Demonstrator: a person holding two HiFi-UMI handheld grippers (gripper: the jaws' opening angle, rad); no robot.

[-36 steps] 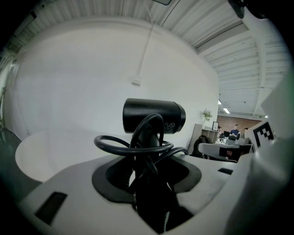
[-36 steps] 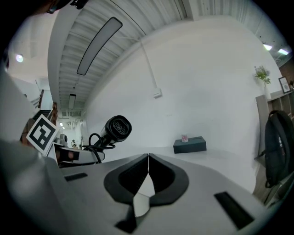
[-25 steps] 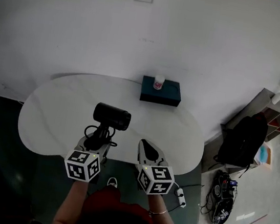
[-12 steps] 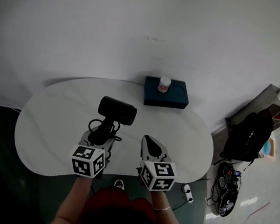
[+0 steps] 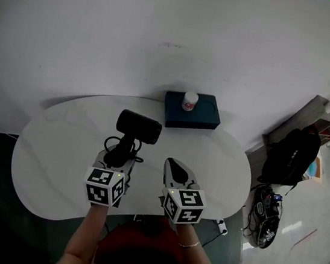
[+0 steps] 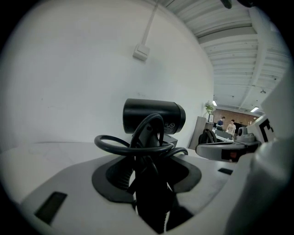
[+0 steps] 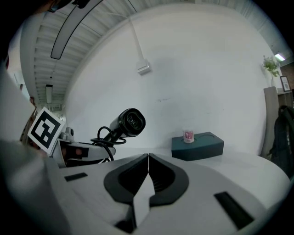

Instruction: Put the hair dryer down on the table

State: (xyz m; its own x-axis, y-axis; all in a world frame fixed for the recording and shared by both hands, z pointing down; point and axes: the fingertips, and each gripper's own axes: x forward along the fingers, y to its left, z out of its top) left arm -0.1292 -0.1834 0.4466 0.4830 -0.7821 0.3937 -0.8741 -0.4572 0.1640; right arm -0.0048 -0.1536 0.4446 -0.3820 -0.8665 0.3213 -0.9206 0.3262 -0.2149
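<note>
A black hair dryer [image 5: 136, 127] is held upright above the white table [image 5: 53, 149], its barrel lying sideways over the table's middle and its cord looped round the handle. My left gripper [image 5: 118, 155] is shut on the dryer's handle; in the left gripper view the handle and cord [image 6: 146, 156] fill the space between the jaws. My right gripper [image 5: 174, 167] hangs beside it over the table's near part, shut with nothing in it; its jaws meet in the right gripper view [image 7: 148, 170], where the hair dryer [image 7: 128, 123] shows at the left.
A dark teal box [image 5: 192, 111] with a small white cup [image 5: 189, 101] on it sits at the table's far edge by the wall. To the right of the table stand a black backpack [image 5: 287, 161], a shelf and things on the floor.
Both grippers and the hair dryer have moved forward over the table, away from its near edge. The grip on the dryer is unchanged and the right gripper stays shut.
</note>
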